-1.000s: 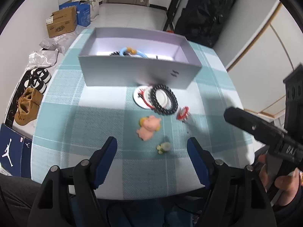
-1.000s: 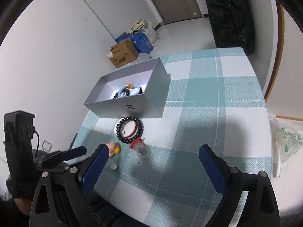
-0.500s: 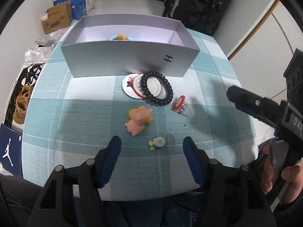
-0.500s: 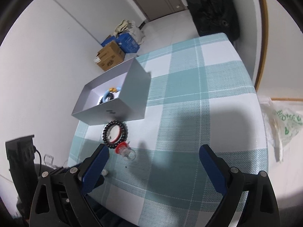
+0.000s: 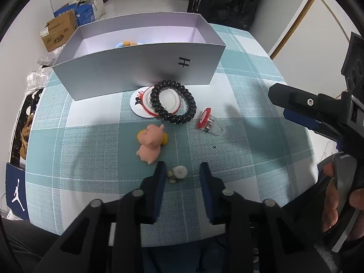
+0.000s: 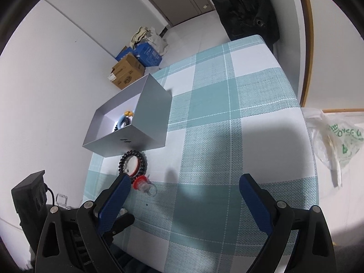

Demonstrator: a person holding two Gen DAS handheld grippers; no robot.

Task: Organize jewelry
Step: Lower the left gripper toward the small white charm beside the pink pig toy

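Narrowing around a small pale charm (image 5: 178, 173), the left gripper (image 5: 181, 171) has jaws just closing, pads not yet pressing. That charm lies on the surface below the grey box (image 5: 141, 75). Right gripper (image 6: 184, 182) jaws gape, released.

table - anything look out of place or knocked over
The red-capped clear vial lies on its side right of the black bead bracelet. A pink pig toy sits among the jewelry, hardly jewelry itself. Nothing looks spilled or broken.
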